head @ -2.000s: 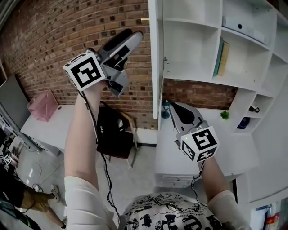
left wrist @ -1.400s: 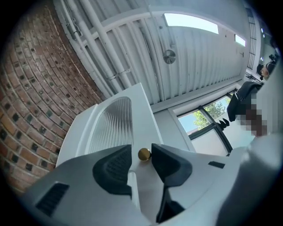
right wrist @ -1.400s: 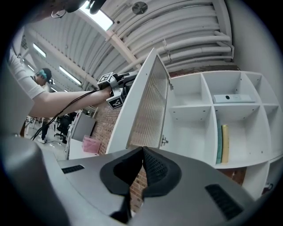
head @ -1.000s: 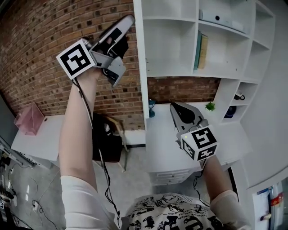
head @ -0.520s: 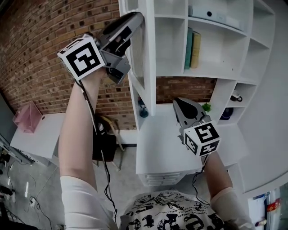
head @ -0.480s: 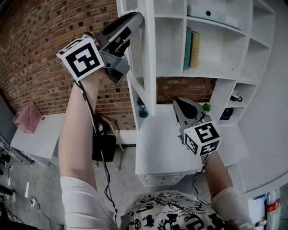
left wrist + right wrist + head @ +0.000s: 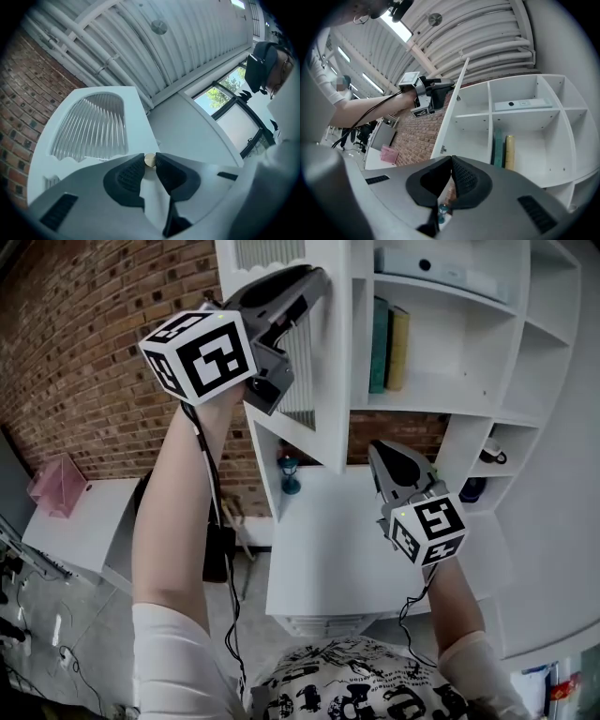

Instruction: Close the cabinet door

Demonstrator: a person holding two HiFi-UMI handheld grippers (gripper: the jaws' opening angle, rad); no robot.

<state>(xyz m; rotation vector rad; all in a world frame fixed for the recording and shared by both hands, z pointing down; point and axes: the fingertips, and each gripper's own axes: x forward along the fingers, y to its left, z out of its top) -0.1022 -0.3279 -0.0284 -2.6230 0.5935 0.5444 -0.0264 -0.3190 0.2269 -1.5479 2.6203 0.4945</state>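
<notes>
Risk: left gripper (image 7: 317, 279) is clenched on the small brass knob (image 7: 149, 160) of the part-open cabinet door (image 7: 328, 423) at 12 o'clock, so its pads may slip off mid-swing, or the door's lower edge may clip the empty, pinched-shut right gripper (image 7: 389, 457) at its 4 o'clock; shelf front (image 7: 441, 411) at 3 o'clock looks clear, books (image 7: 386, 343) recessed.

Left tongs (image 7: 150, 158) pinch the cabinet door's (image 7: 137, 115) brass knob (image 7: 149, 161).
</notes>
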